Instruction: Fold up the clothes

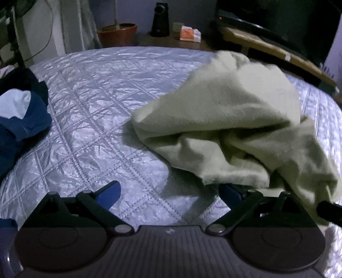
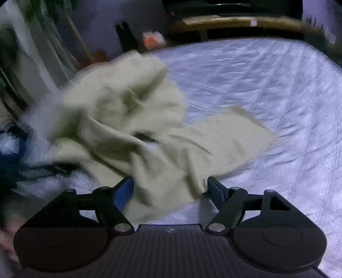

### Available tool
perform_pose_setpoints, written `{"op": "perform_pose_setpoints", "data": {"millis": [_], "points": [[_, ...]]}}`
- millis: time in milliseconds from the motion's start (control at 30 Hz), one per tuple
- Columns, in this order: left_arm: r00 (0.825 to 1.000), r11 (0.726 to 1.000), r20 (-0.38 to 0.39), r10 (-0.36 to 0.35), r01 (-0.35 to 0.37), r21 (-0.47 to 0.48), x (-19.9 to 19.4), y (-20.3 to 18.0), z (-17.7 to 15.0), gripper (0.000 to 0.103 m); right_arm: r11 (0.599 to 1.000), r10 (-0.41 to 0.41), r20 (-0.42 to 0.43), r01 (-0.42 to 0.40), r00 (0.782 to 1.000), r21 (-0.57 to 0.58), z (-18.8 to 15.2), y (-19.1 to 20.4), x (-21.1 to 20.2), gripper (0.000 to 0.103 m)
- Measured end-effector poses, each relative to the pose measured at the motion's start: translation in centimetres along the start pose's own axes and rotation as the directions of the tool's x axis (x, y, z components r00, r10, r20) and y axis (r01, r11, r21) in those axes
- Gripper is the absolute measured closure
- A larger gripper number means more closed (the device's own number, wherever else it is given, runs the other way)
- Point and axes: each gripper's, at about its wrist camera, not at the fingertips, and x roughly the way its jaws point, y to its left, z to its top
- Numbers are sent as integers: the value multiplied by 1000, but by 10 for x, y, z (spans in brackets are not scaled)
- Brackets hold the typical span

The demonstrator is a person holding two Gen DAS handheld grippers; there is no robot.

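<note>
A pale yellow-green garment (image 1: 230, 119) lies crumpled on the quilted white bed (image 1: 102, 111), right of centre in the left wrist view. My left gripper (image 1: 168, 192) is open over bare quilt; the garment's near edge drapes over its right fingertip (image 1: 229, 192). In the right wrist view the same garment (image 2: 136, 119) is bunched at left and centre, blurred by motion. My right gripper (image 2: 170, 190) is open, and the garment's near edge lies between its two fingers, touching both.
A pile of dark blue and white clothes (image 1: 19, 113) sits at the bed's left edge. Beyond the bed are a terracotta plant pot (image 1: 117, 34), a black speaker (image 1: 160, 19), an orange-and-white box (image 1: 190, 34) and a wooden shelf (image 1: 273, 49).
</note>
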Motion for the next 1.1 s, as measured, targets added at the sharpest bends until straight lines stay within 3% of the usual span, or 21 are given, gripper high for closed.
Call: {"op": "perform_pose_setpoints", "data": {"millis": [67, 167, 233, 333, 367, 467, 733, 833, 900, 933, 967, 1000, 1033, 1100], "points": [[1000, 1000, -2, 9, -9, -26, 1, 5, 1, 5, 992, 111, 62, -114, 992, 50, 1, -4, -8, 23], [1000, 999, -9, 18, -18, -48, 0, 11, 3, 5, 964, 254, 142, -263, 957, 48, 2, -9, -17, 22], [1000, 999, -11, 17, -18, -49, -6, 5, 12, 4, 952, 282, 142, -294, 949, 79, 2, -11, -17, 17], [1000, 999, -15, 19, -19, -31, -8, -1, 15, 3, 923, 307, 80, -317, 948, 218, 6, -19, -8, 5], [1000, 999, -15, 21, -21, -28, -8, -3, 15, 3, 910, 309, 58, -313, 949, 271, 8, -21, -5, 0], [1000, 1000, -16, 22, -22, -18, -8, -6, 15, 2, 924, 214, -8, -200, 977, 326, 15, -20, 1, 0], [1000, 999, -20, 9, -9, 34, -9, -15, 15, 1, 914, 130, -83, -87, 988, 397, 8, -21, 14, 0], [1000, 1000, 4, 9, -9, 12, -13, -14, 17, 5, 955, 91, -113, -55, 989, 290, 9, -9, 20, 0], [999, 1000, 33, 9, -8, -14, -18, -11, 19, 4, 998, 18, -138, -9, 990, 64, 4, 18, 25, 0], [999, 1000, 45, 10, -9, -25, -20, -9, 21, 4, 997, -35, -147, 23, 989, -79, -1, 32, 28, 0], [999, 1000, 46, 12, -10, -29, -20, -6, 23, 4, 972, -93, -149, 57, 984, -227, -7, 45, 31, 7], [999, 1000, 41, 10, -9, -30, -18, -4, 24, 4, 934, -151, -123, 100, 981, -343, -14, 55, 30, 25], [999, 1000, 30, 9, -8, -28, -14, -4, 24, 4, 900, -184, -89, 132, 979, -415, -18, 60, 27, 36], [1000, 1000, 12, 10, -10, -24, 17, -6, 15, 4, 852, -211, -39, 165, 977, -497, -21, 64, 21, 41]]}}
